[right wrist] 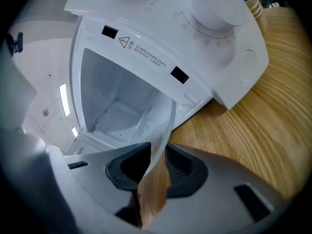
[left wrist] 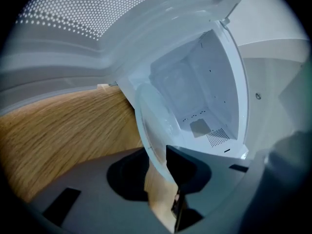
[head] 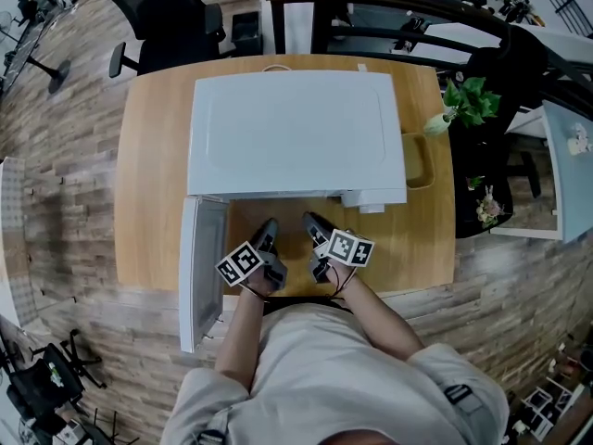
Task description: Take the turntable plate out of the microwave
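Observation:
The clear glass turntable plate (left wrist: 152, 123) is tilted on edge just in front of the white microwave (head: 292, 133), whose cavity (right wrist: 117, 99) stands empty. My left gripper (left wrist: 158, 175) is shut on the plate's near rim. The plate (right wrist: 160, 138) also runs between the jaws of my right gripper (right wrist: 156, 168), which is shut on its other side. In the head view both grippers, left (head: 269, 232) and right (head: 311, 223), sit side by side before the opening; the glass itself hardly shows there.
The microwave door (head: 202, 267) hangs open to the left, past the table's front edge. The wooden table (head: 153, 156) carries a light wooden tray (head: 419, 160) right of the oven. A potted plant (head: 468, 100) and an office chair (head: 167, 12) stand beyond.

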Motion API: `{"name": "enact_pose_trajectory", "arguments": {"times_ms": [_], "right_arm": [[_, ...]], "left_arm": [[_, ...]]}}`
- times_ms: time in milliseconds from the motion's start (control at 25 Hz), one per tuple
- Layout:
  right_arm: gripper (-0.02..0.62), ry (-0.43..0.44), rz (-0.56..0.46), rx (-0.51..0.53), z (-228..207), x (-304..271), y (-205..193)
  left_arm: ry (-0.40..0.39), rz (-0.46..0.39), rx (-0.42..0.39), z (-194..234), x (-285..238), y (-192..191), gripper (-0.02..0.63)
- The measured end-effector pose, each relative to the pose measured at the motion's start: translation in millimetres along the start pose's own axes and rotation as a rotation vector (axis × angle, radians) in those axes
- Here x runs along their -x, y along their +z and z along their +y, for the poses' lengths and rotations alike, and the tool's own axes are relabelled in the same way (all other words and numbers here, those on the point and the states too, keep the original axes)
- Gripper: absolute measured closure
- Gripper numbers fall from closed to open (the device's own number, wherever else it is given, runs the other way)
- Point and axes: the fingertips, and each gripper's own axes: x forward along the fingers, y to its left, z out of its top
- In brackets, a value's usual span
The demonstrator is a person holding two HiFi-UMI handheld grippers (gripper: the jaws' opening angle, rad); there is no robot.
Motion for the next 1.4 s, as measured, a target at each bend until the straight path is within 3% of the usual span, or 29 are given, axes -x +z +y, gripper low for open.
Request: {"name": "enact_pose_trajectory", "arguments": {"times_ms": [280,600,720,840,1000,1040,1240,1320,1400], "right_arm": [[0.502,0.003,0.005,-0.018,2,7,-2],[0.495,-0.007,0.002,0.03,-1,12,-4],[0.477,-0.014,0.0,0.064,-7,10,0],[0.43,0.007,-0.032,0.026,-10,5,14],[0.438,0.011,-0.042,0.002,-10,-10,31],[0.467,0.009,-0.038,0.005,-10,-11,33],[0.479,0.019,-0.031,0.061,-10,-9,35],[0.485,0.012,-0.034,0.073,-10,-7,37],[0.485,0.015,-0.033,0.071,-9,-5,36]], "left_arm": [[-0.01,0.004,0.017,-4,7,-5,0.491],[-0.027,0.021,-0.003,-4,12,-9,0.485],[-0.047,0.023,0.013,-5,13,-9,0.505],[-0.053,0.024,0.015,-6,13,-10,0.506],[-0.056,0.036,0.012,-5,13,-11,0.505],[-0.06,0.046,0.011,-6,13,-12,0.503],[-0.053,0.128,-0.1,-2,16,-13,0.473],[-0.035,0.122,-0.148,2,15,-7,0.454],[-0.029,0.098,-0.141,4,13,1,0.449]]}}
